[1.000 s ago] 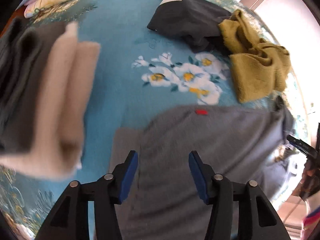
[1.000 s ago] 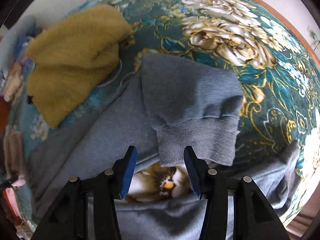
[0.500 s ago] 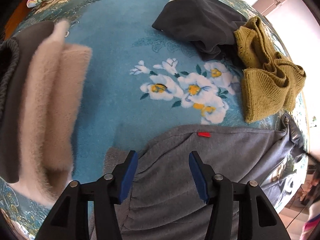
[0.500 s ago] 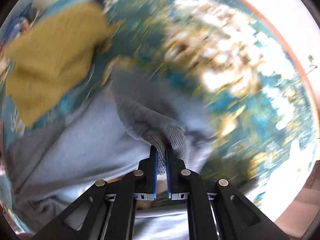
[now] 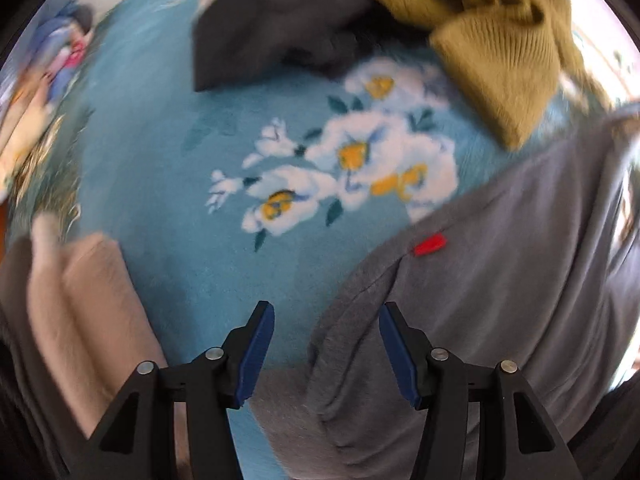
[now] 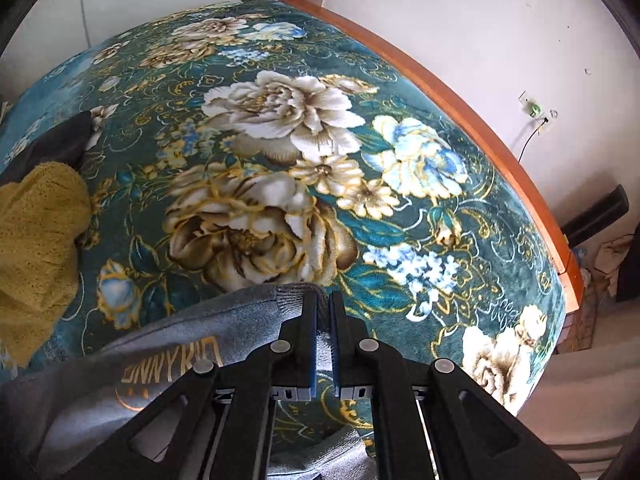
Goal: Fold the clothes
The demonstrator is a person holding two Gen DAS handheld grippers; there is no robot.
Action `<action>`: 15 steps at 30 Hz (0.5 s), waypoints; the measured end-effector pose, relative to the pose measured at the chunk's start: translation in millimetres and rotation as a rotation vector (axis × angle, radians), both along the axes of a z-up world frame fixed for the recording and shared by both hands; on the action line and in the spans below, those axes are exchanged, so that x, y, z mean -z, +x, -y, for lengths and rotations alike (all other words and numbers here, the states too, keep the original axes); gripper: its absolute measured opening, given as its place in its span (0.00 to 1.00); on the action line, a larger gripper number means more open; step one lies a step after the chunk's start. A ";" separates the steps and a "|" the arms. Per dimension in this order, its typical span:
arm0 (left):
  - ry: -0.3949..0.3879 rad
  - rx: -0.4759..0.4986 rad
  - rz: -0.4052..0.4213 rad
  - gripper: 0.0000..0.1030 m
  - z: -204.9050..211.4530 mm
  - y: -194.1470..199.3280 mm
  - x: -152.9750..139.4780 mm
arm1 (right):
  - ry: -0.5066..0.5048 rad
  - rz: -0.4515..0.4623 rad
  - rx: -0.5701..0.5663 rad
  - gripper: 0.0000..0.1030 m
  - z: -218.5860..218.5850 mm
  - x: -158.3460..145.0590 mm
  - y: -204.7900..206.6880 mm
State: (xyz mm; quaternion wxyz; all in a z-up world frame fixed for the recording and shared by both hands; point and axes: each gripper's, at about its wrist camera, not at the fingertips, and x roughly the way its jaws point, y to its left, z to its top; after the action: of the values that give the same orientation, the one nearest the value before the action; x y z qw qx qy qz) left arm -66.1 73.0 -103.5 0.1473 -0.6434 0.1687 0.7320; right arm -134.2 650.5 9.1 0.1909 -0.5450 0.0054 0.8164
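A grey sweatshirt with a small red tag lies on the floral blanket, at the right of the left wrist view. My left gripper is open just above its near edge, and its right finger is over the fabric. My right gripper is shut on the sweatshirt's ribbed cuff and holds it lifted over the blanket. The sweatshirt's body with gold lettering hangs to the lower left in the right wrist view.
A mustard knit sweater and a dark garment lie at the far side. A folded beige and dark pile sits at the left. The bed's orange wooden edge runs along the right, by a white wall.
My right gripper closed on the sweatshirt cuff and lifted it up and across. My left gripper swung left along the sweatshirt's edge, staying open.
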 end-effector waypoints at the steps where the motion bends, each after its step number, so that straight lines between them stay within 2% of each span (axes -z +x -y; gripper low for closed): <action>1: -0.013 0.021 0.013 0.60 -1.0 -2.9 4.0 | -0.003 0.004 -0.001 0.05 1.0 2.6 2.5; 7: -0.006 0.096 0.085 0.62 -8.1 -12.2 22.2 | -0.002 0.025 -0.002 0.05 0.8 10.4 8.9; 10: -0.016 0.119 0.094 0.59 -13.6 -9.3 26.4 | -0.003 0.028 -0.003 0.05 -0.5 9.6 8.8; 11: -0.008 0.112 0.100 0.45 -14.3 -8.4 26.7 | 0.000 0.028 -0.005 0.05 -0.2 8.6 8.1; 12: 0.000 0.103 0.106 0.36 -15.0 -7.5 27.0 | 0.002 0.028 -0.007 0.05 0.2 7.7 7.4; 14: 0.010 0.084 0.112 0.09 -17.5 -4.6 26.7 | 0.006 0.028 -0.011 0.05 1.2 6.4 5.8; 15: -0.014 0.090 0.086 0.05 -20.3 -1.2 24.4 | 0.008 0.028 -0.013 0.05 1.9 6.2 4.9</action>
State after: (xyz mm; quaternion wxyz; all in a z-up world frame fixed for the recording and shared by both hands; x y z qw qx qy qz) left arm -67.3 93.3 -127.9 0.1827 -0.6672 0.1958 0.6951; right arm -129.3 648.7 2.9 0.1878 -0.5555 -0.0038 0.8100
